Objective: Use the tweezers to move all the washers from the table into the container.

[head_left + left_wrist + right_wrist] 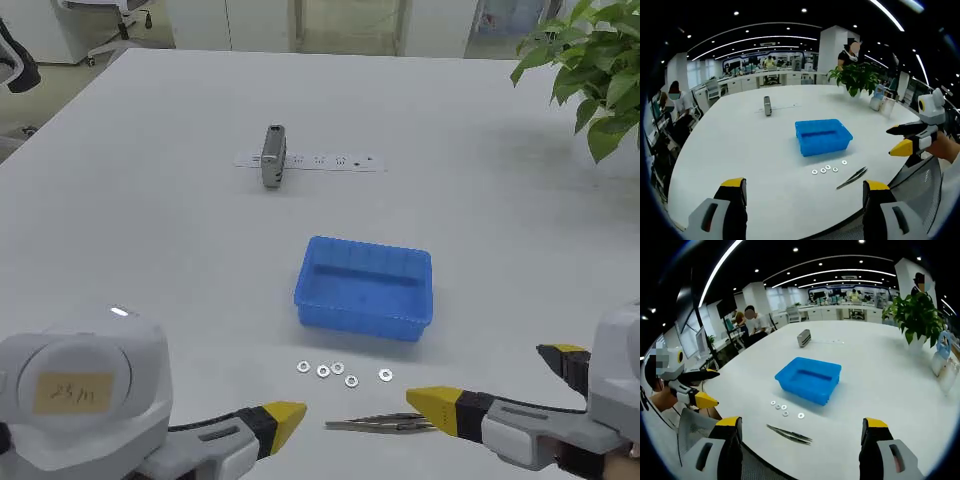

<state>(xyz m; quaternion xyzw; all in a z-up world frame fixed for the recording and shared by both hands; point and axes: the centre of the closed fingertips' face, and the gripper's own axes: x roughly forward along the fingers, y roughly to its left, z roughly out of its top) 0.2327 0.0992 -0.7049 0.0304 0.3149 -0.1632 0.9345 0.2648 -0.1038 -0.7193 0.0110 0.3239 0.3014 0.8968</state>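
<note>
Left gripper [804,185] and right gripper [801,422], jaws spread wide and empty, flanking tweezers [380,423] lying on white table [150,230], five washers [338,368] loose just beside blue container [365,287]

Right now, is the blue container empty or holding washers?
Empty: the container shows a bare floor; five washers lie on the table beside it.

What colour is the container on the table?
The container is plain blue; the head view shows it best.
</note>
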